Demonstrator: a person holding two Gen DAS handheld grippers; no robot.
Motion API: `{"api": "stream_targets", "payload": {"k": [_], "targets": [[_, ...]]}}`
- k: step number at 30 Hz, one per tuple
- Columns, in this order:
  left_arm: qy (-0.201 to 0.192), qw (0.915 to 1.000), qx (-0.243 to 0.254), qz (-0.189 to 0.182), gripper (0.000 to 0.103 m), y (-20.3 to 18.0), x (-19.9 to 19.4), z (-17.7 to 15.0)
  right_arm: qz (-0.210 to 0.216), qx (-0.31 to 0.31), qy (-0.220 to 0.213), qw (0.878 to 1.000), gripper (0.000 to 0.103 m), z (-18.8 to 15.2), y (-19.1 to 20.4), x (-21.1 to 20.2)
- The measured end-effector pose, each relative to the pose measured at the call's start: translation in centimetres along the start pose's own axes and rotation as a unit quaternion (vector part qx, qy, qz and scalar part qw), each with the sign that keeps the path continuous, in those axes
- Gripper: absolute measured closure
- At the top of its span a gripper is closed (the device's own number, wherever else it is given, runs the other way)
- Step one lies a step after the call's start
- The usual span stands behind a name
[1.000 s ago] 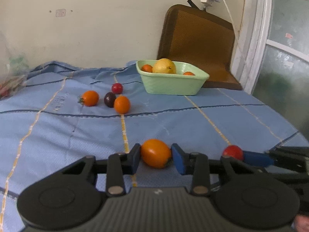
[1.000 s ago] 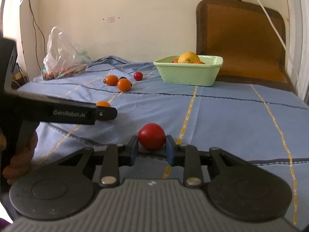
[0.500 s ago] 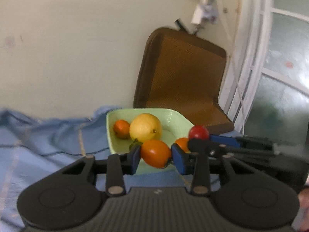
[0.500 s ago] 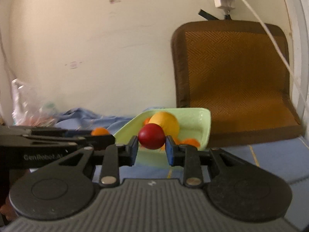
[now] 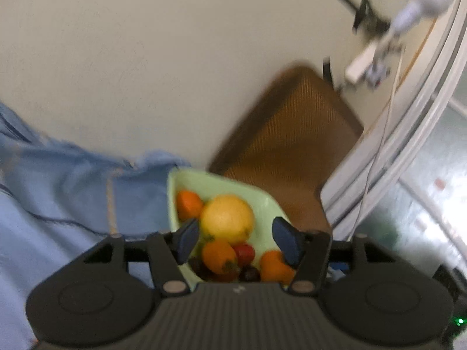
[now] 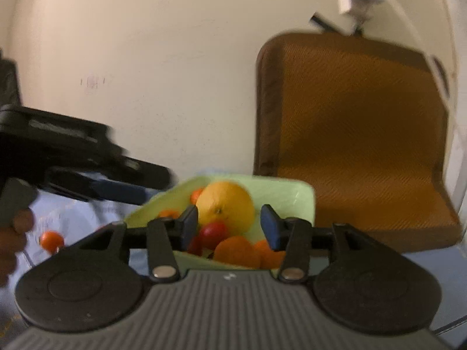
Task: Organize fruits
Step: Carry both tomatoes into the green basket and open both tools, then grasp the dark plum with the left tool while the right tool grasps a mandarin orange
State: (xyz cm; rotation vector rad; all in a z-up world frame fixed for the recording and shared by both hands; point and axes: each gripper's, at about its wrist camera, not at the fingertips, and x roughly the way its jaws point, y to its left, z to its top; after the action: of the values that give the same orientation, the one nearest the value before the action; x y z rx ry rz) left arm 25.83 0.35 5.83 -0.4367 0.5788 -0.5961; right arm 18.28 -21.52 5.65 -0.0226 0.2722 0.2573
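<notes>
The pale green bowl point(image 5: 189, 176) sits on the blue cloth and holds a big yellow citrus fruit point(image 5: 227, 218), several small orange fruits and dark ones. My left gripper point(image 5: 237, 242) hovers over the bowl, its jaws opening. The pads touch nothing, and an orange tomato point(image 5: 219, 256) and a red tomato point(image 5: 244, 253) lie below them in the bowl. My right gripper point(image 6: 230, 229) is also over the bowl point(image 6: 292, 188) with its jaws opening; a red tomato point(image 6: 213, 233) lies loose beneath, beside the citrus point(image 6: 224, 207). The left gripper point(image 6: 151, 185) reaches in from the left.
A brown woven cushion point(image 6: 350, 134) leans on the wall just behind the bowl. One orange tomato point(image 6: 51, 240) lies on the blue cloth point(image 5: 58, 204) at the left, near a person's hand point(image 6: 14, 233). A white window frame point(image 5: 408, 134) and a hanging cable stand at the right.
Both grippers carried their fruit from the cloth to above the bowl. Both have now opened, and the orange tomato and the red tomato have dropped in among the other fruit.
</notes>
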Motion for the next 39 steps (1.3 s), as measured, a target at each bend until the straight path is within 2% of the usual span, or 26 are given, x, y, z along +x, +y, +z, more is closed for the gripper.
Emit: {"api": "stream_targets", "payload": {"k": [2,4,6,8,9,10,12,14,16,18,19,20,21,22,23,24,26,28,30,32,33,35,37,38,39], "targets": [[-0.020,0.9995,-0.001,0.024,0.046,1.1,-2.6,0.3,0.015,0.026,-0.021,0.999,0.053,0.5,-0.6,-1.3],[-0.025,0.9982,-0.004,0.055,0.047,2.3,-5.0,0.2,0.060,0.059,-0.024,0.996,0.053,1.0,-0.8,-2.4],[-0.021,0.9962,-0.008,0.084,0.049,3.2,-6.8,-0.3,0.107,0.081,-0.007,0.991,0.057,1.2,-0.3,-2.7],[-0.014,0.9947,-0.010,0.102,0.049,3.9,-8.2,-1.5,0.144,0.077,0.020,0.986,0.067,1.2,1.3,-2.6],[-0.008,0.9942,-0.010,0.107,0.049,4.1,-8.7,-2.3,0.157,0.069,0.035,0.984,0.068,1.1,2.3,-2.3],[-0.001,0.9940,-0.010,0.109,0.049,4.2,-9.0,-3.1,0.171,0.060,0.050,0.982,0.075,1.0,3.3,-2.1],[0.009,0.9936,-0.008,0.112,0.050,4.5,-9.1,-4.2,0.193,0.039,0.079,0.977,0.076,0.4,5.4,-1.6],[0.015,0.9931,-0.015,0.116,0.051,5.0,-9.0,-4.7,0.205,0.011,0.098,0.974,0.074,-0.3,7.1,-1.3],[0.020,0.9950,-0.030,0.094,0.054,5.3,-8.9,-4.5,0.206,-0.019,0.115,0.971,0.074,-0.9,8.8,-1.0],[0.022,0.9966,-0.020,0.076,0.055,4.7,-8.7,-4.1,0.205,-0.040,0.126,0.970,0.072,-1.2,9.8,-0.4],[0.024,0.9970,-0.007,0.073,0.055,4.1,-8.5,-3.9,0.207,-0.047,0.130,0.968,0.067,-1.4,10.0,-0.2],[0.026,0.9972,0.007,0.070,0.055,3.7,-8.2,-3.6,0.209,-0.052,0.134,0.967,0.058,-1.5,10.2,0.1],[0.029,0.9970,0.012,0.070,0.055,3.3,-7.8,-3.5,0.207,-0.057,0.140,0.967,0.055,-1.7,10.6,0.4],[0.034,0.9968,0.015,0.071,0.055,3.1,-7.4,-3.3,0.197,-0.066,0.145,0.967,0.056,-1.9,11.1,0.9],[0.039,0.9965,0.014,0.073,0.055,3.1,-7.0,-3.3,0.187,-0.080,0.153,0.967,0.067,-2.0,11.5,1.3],[0.044,0.9960,0.016,0.076,0.055,3.0,-6.8,-3.4,0.183,-0.090,0.159,0.966,0.071,-2.1,11.7,1.4],[0.051,0.9943,0.032,0.088,0.055,2.4,-6.3,-4.0,0.184,-0.093,0.158,0.966,0.071,-2.2,11.2,0.9],[0.057,0.9896,0.073,0.110,0.055,1.3,-5.7,-5.0,0.173,-0.090,0.150,0.969,0.071,-2.2,10.2,-0.1],[0.058,0.9767,0.142,0.150,0.055,-0.4,-4.7,-6.2,0.162,-0.084,0.144,0.973,0.071,-2.4,9.1,-1.2],[0.063,0.9598,0.201,0.186,0.055,-1.7,-3.8,-7.3,0.154,-0.071,0.143,0.975,0.071,-2.8,7.8,-2.1],[0.068,0.9547,0.215,0.194,0.057,-1.9,-3.4,-7.7,0.151,-0.063,0.145,0.976,0.071,-3.0,7.3,-2.3],[0.081,0.9507,0.224,0.199,0.060,-2.0,-2.8,-8.3,0.146,-0.048,0.149,0.977,0.071,-3.4,6.5,-2.4],[0.078,0.9441,0.235,0.218,0.070,-2.1,-2.8,-8.5,0.146,-0.039,0.143,0.978,0.071,-3.3,6.1,-2.5],[0.074,0.9424,0.236,0.225,0.080,-2.1,-2.9,-8.4,0.145,-0.041,0.142,0.978,0.071,-3.3,6.1,-2.5],[0.074,0.9436,0.233,0.223,0.080,-2.0,-3.1,-8.3,0.148,-0.038,0.144,0.978,0.071,-3.3,6.0,-2.4]]}}
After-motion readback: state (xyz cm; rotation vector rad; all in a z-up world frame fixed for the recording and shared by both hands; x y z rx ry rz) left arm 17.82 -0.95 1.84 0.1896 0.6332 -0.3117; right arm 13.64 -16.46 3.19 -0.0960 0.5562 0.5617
